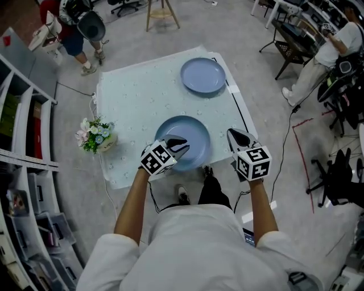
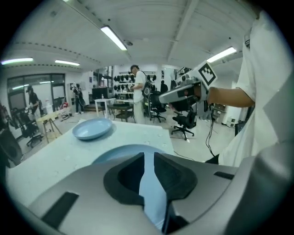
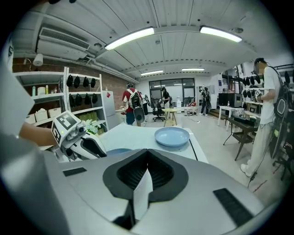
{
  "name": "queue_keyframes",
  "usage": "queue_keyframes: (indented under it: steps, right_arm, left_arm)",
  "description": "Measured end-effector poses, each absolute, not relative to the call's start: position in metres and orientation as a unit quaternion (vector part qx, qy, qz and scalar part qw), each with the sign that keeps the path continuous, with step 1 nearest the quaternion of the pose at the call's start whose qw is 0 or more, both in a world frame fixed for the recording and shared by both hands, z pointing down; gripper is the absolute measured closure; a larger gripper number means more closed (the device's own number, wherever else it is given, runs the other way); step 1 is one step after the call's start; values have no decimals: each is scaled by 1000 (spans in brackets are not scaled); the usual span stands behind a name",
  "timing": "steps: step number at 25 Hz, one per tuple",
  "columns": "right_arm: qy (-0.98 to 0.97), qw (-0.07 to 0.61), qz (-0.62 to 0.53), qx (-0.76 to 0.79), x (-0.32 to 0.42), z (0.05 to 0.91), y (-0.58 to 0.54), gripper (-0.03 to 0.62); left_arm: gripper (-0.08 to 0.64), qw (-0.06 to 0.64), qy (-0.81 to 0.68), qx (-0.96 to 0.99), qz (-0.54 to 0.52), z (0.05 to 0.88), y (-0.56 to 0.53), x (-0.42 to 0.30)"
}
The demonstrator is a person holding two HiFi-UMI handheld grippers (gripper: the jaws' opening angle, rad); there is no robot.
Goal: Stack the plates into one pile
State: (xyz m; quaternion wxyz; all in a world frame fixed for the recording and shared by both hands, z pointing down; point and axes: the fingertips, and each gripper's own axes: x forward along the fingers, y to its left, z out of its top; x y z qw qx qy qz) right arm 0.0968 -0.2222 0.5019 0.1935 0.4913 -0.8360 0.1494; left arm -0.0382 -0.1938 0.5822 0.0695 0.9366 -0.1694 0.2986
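Observation:
Two blue plates lie apart on the pale cloth-covered table (image 1: pixel 131 96). The far plate (image 1: pixel 203 75) (image 2: pixel 93 128) (image 3: pixel 172 136) sits near the back right corner. The near plate (image 1: pixel 190 149) (image 2: pixel 124 153) (image 3: pixel 118 151) lies by the front edge. My left gripper (image 1: pixel 182 142) (image 2: pixel 148 156) hovers over the near plate's left side, its jaws a little apart, with the plate's blue surface showing through the gap below them. My right gripper (image 1: pixel 232 133) (image 3: pixel 147 153) hangs shut and empty just right of the near plate, off the table's front right corner.
A small pot of flowers (image 1: pixel 96 136) stands just off the table's left edge. Shelving (image 1: pixel 23 142) lines the left side. A wooden stool (image 1: pixel 162 14) is behind the table, people stand at the back left and right, and office chairs (image 1: pixel 335 176) are at the right.

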Motion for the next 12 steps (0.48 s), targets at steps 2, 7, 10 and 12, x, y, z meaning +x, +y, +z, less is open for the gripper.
queue_keyframes:
  steps: [2, 7, 10, 12]
  right_arm:
    - [-839, 205, 134, 486, 97, 499, -242, 577]
    - [-862, 233, 100, 440, 89, 500, -305, 516]
    - [-879, 247, 95, 397, 76, 507, -351, 477]
    - [-886, 271, 86, 366, 67, 519, -381, 445]
  left_arm:
    - [488, 75, -218, 936, 266, 566, -211, -47]
    - [528, 131, -331, 915, 189, 544, -252, -80]
    - [531, 164, -368, 898, 177, 545, -268, -95]
    - [531, 175, -393, 884, 181, 547, -279, -105]
